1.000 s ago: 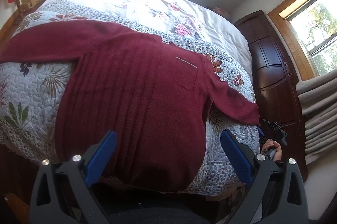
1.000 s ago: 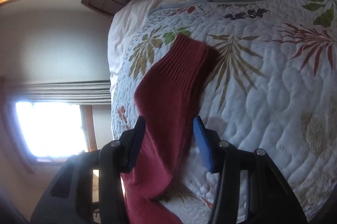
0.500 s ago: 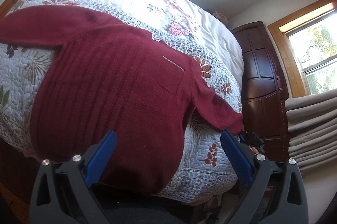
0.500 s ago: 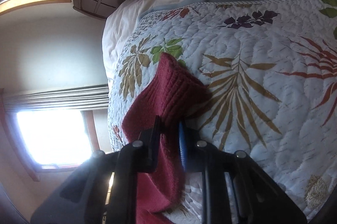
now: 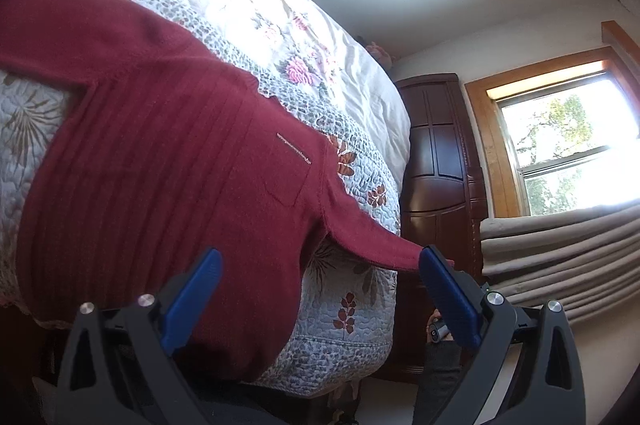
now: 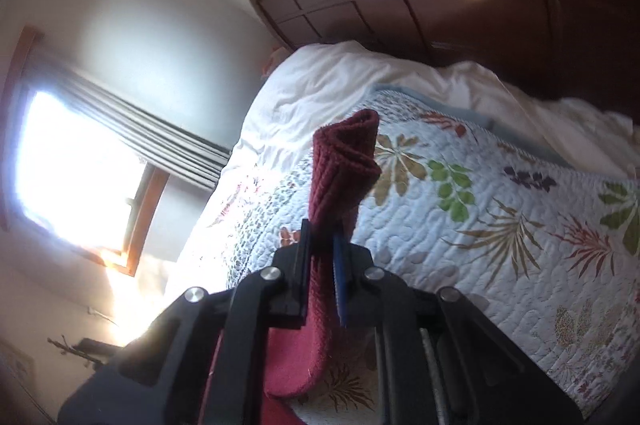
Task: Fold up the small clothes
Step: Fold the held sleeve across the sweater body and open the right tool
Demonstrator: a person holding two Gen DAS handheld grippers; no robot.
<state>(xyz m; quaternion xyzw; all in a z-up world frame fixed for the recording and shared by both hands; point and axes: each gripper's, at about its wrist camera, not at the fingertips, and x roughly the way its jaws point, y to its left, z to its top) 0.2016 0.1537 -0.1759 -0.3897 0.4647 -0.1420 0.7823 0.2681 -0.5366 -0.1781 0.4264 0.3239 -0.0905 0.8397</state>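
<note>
A dark red knit sweater (image 5: 160,161) lies spread flat on the quilted bed, chest pocket showing, one sleeve stretched to the far left. My left gripper (image 5: 320,273) hovers open above its lower hem, holding nothing. The other sleeve (image 5: 372,237) runs off toward the bed's right edge, lifted clear of the quilt. In the right wrist view my right gripper (image 6: 322,245) is shut on that sleeve, and the ribbed cuff (image 6: 348,153) stands bunched up above the jaws. The right gripper's body is partly hidden behind my left gripper's blue finger.
The floral quilt (image 6: 500,225) covers the bed, white sheet beyond it. A dark wooden wardrobe (image 5: 436,165) stands close to the bed's right side. Windows (image 5: 568,149) with raised blinds are on the walls. A person's hand (image 5: 436,329) holds the right gripper low at the bed corner.
My right gripper closed on the sleeve near its cuff and has raised it off the quilt. The left gripper stayed open and swung so the sweater sits more to the left.
</note>
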